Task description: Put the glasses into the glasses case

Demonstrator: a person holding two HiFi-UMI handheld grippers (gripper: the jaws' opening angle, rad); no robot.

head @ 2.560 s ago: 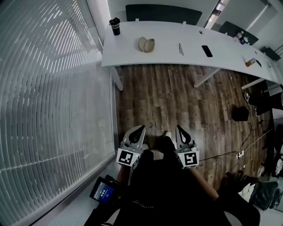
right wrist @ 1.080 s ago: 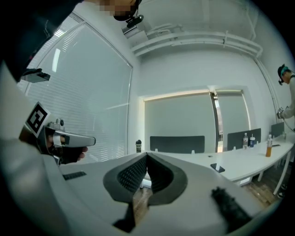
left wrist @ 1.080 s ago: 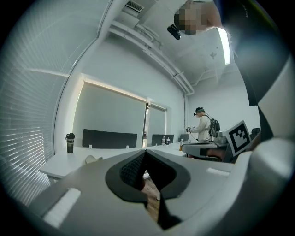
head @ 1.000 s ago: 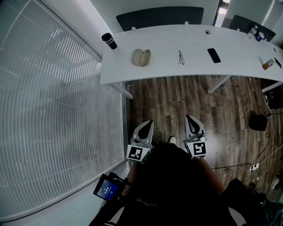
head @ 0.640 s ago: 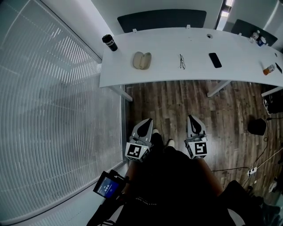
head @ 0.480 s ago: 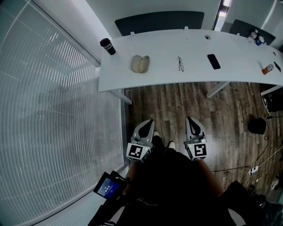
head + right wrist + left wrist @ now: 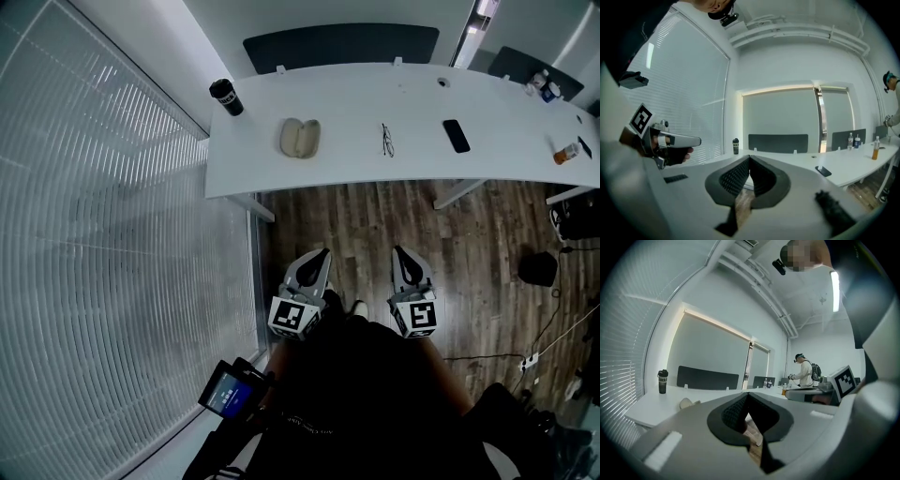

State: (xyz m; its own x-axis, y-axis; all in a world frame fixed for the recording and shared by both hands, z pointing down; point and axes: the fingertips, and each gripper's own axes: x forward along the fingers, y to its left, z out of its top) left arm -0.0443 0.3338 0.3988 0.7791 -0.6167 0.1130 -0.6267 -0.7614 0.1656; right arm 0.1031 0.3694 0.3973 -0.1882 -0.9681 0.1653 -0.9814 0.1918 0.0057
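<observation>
Tools closed: left tool (image 7: 319, 254), right tool (image 7: 402, 252) | desk (image 7: 356, 161): glasses case (image 7: 300, 138), glasses (image 7: 387, 139), phone (image 7: 456, 135), cup (image 7: 226, 97)

A long white counter (image 7: 328, 164) is set over a dark wood-plank floor (image 7: 361, 225). Slatted blinds (image 7: 112, 272) are drawn along the left side, and a dark panel (image 7: 339, 44) is mounted behind the counter.
</observation>
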